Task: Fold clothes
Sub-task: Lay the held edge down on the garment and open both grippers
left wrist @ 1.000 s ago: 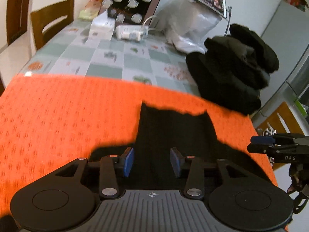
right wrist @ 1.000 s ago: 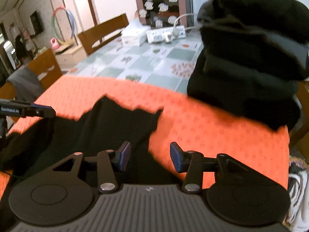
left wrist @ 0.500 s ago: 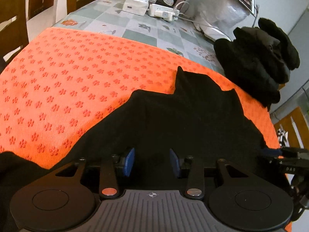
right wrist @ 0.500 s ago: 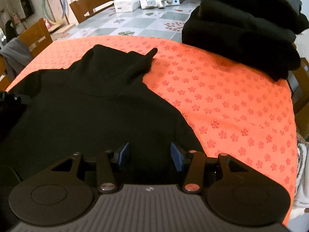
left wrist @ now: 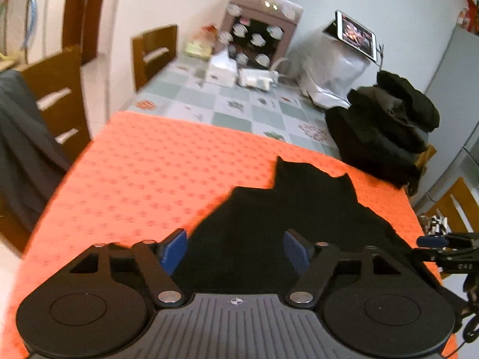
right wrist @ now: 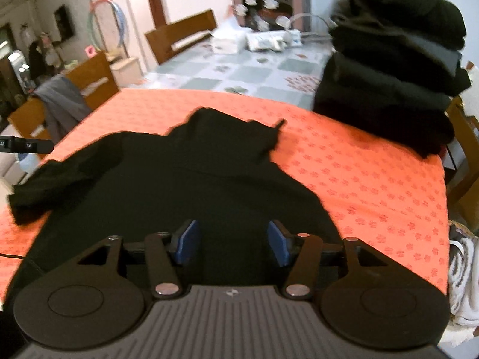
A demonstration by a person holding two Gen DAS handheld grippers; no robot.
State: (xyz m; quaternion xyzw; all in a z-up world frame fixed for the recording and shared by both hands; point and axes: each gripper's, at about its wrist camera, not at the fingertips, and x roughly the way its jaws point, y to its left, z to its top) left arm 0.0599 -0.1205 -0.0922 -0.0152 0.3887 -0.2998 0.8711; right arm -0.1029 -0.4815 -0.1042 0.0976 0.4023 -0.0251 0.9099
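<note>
A black high-collared garment (right wrist: 191,185) lies spread on the orange mat (right wrist: 359,173), collar toward the far side and one sleeve (right wrist: 45,185) bunched at the left. My right gripper (right wrist: 233,242) hovers over its near part with jaws opening; the cloth shows behind the gap, and the pads do not press it. My left gripper (left wrist: 235,249) stands over the same garment (left wrist: 299,206), its jaws opening wide and free of the cloth. The right gripper (left wrist: 434,242) shows at the right edge of the left wrist view.
A stack of folded dark clothes (left wrist: 386,131) (right wrist: 395,59) sits at the mat's far right corner. Beyond lie a checkered tablecloth (left wrist: 227,104), tissue box (left wrist: 223,70), power strip (left wrist: 257,79) and tablet (left wrist: 356,34). Wooden chairs (left wrist: 60,95) stand on the left.
The garment, bunched close under the grippers a second ago, now lies spread flat on the mat. Both grippers have drawn back from it and their jaws have widened, the left one more.
</note>
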